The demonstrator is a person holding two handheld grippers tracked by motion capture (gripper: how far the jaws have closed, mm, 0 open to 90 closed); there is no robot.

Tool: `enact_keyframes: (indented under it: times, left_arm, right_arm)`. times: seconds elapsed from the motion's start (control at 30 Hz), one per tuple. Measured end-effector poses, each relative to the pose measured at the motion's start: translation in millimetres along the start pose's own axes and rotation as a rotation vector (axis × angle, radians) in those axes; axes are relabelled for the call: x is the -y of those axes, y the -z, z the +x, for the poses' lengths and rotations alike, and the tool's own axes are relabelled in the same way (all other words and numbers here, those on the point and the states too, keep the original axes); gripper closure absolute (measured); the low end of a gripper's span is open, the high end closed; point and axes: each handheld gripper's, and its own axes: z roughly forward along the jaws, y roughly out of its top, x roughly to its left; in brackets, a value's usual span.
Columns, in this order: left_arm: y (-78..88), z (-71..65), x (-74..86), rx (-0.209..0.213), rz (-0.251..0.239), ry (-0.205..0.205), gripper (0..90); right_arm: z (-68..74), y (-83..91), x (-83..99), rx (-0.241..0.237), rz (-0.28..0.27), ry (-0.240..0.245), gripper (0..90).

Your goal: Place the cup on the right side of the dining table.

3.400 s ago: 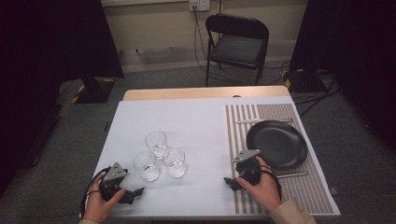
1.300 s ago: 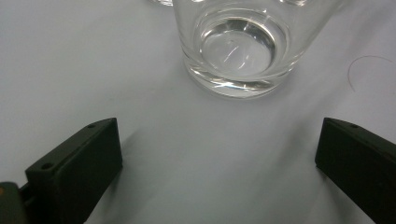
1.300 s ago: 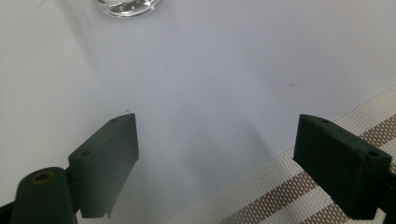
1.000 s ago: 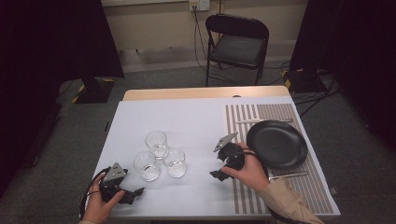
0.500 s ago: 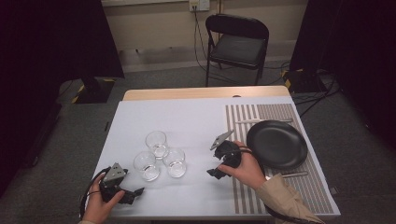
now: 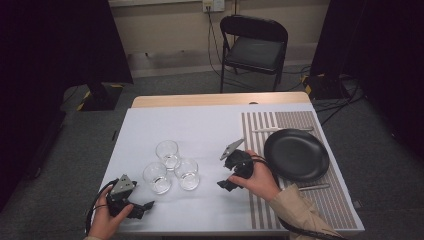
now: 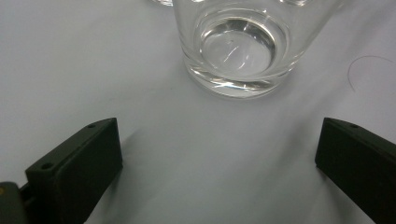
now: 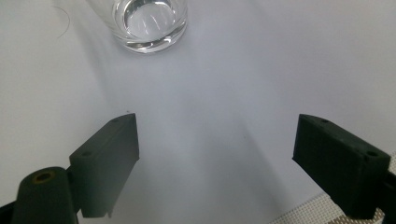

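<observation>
I see three clear, empty drinking glasses standing upright in a tight cluster on the white table, left of its middle. The far glass (image 6: 167,152) sits at the top of the group. The near-left glass (image 6: 157,176) stands just beside it, toward my side of the table, and the near-right glass (image 6: 187,173) stands next to that, the three rims close together or touching; I cannot tell which. Each has a thick, round base and straight, slightly flared walls. All three sit directly on the white surface.
</observation>
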Motion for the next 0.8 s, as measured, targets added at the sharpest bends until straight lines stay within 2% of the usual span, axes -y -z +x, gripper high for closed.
enact_keyframes:
  times: [0.7, 0.8]
  left_arm:
    - [0.0, 0.0, 0.0, 0.000, 0.000, 0.000, 0.0]
    - [0.0, 0.0, 0.0, 0.000, 0.000, 0.001, 0.0]
  right_arm:
    - [-1.7, 8.8, -14.2, 0.003, -0.011, 0.016, 13.4]
    - [-2.2, 9.8, -17.4, 0.001, 0.003, 0.017, 13.4]
